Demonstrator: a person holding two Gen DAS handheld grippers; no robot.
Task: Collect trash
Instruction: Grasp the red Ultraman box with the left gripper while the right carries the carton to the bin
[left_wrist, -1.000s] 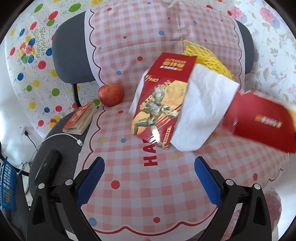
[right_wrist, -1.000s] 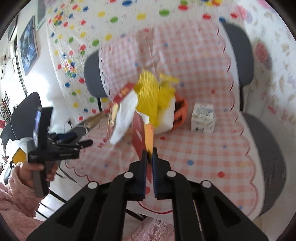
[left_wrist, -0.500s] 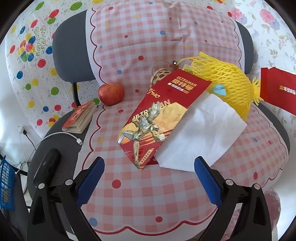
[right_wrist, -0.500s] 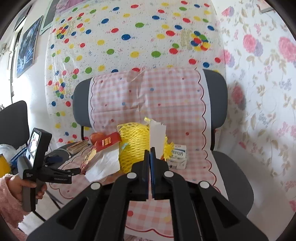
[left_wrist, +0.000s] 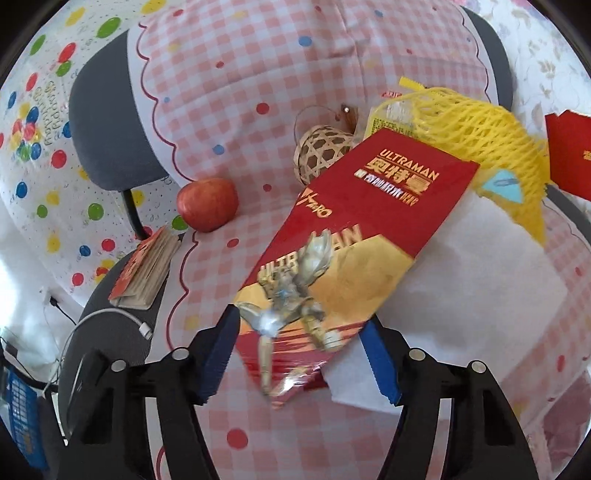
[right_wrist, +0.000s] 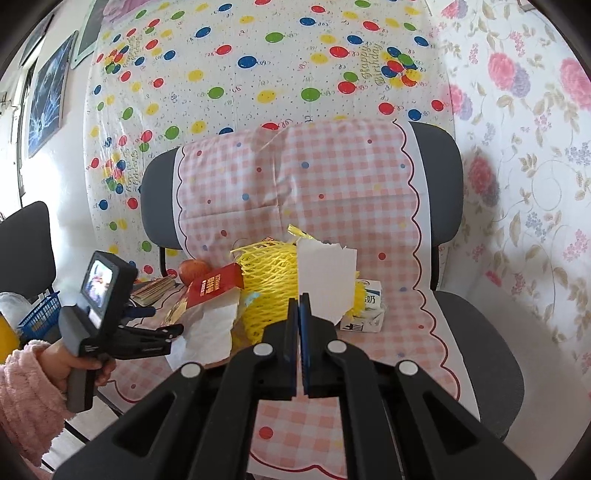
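Left wrist view shows our left gripper (left_wrist: 301, 349) spread around the red wrapper (left_wrist: 354, 236) on the chair seat (left_wrist: 229, 424), closure due next; our right gripper (right_wrist: 298, 299) clamps a torn card (right_wrist: 325, 280).

A red Ultraman wrapper (left_wrist: 354, 251) lies slantwise over a white tissue (left_wrist: 476, 302) on the chair seat's front, a yellow foam net (left_wrist: 476, 136) behind them.

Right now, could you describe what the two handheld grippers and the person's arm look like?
Both grippers, left and right, have black plastic bodies, silver round fasteners and blue ribbed pads. The left unit carries a small lit screen. A fluffy pink sleeve covers the left arm.
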